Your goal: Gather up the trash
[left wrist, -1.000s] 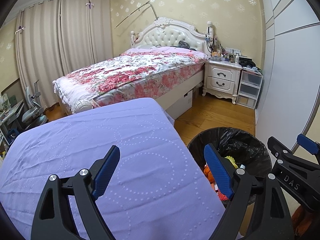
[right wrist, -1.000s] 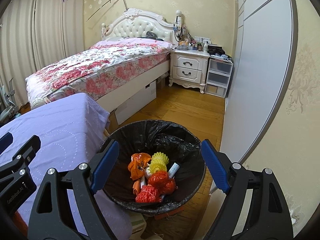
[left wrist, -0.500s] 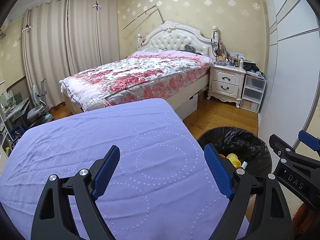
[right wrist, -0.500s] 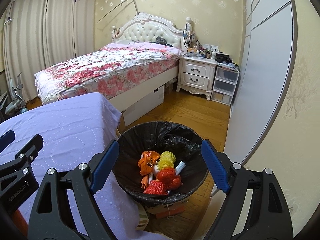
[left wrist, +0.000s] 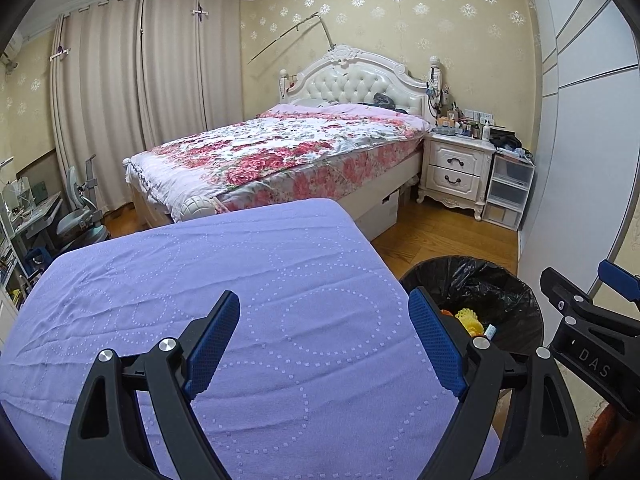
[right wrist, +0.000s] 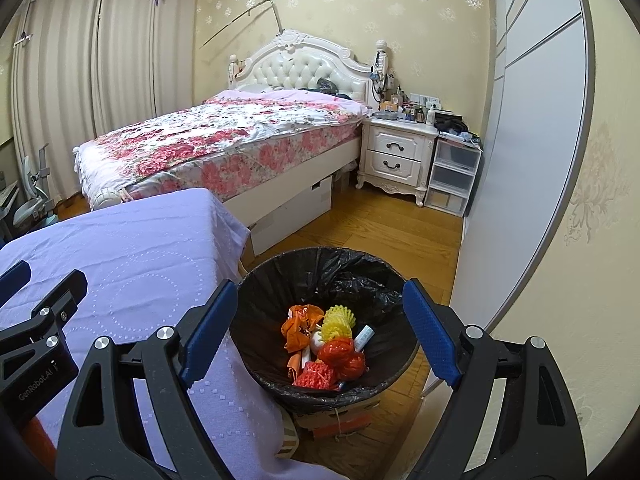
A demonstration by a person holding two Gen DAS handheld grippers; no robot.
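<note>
Left wrist view: the left gripper (left wrist: 324,336) hangs with its jaws wide and nothing between them, over the lilac cloth of the bench (left wrist: 168,280), which shows no litter. At four o'clock stands the bin (left wrist: 516,292) with its black liner, just beside the bench corner; the right gripper (left wrist: 588,320) enters at three o'clock.

Right wrist view: the right gripper's jaws are also wide and hold nothing, framing the bin below. The trash (right wrist: 326,344), orange, yellow and red netting with a small white tube, lies heaped at the bin's bottom. The left gripper shows at eight o'clock.

Risk, as I judge it: the bin seems perched on a cardboard box (right wrist: 340,420), so a careless knock from a low-swung jaw could tip it and spill the litter across the floor (right wrist: 380,224).
</note>
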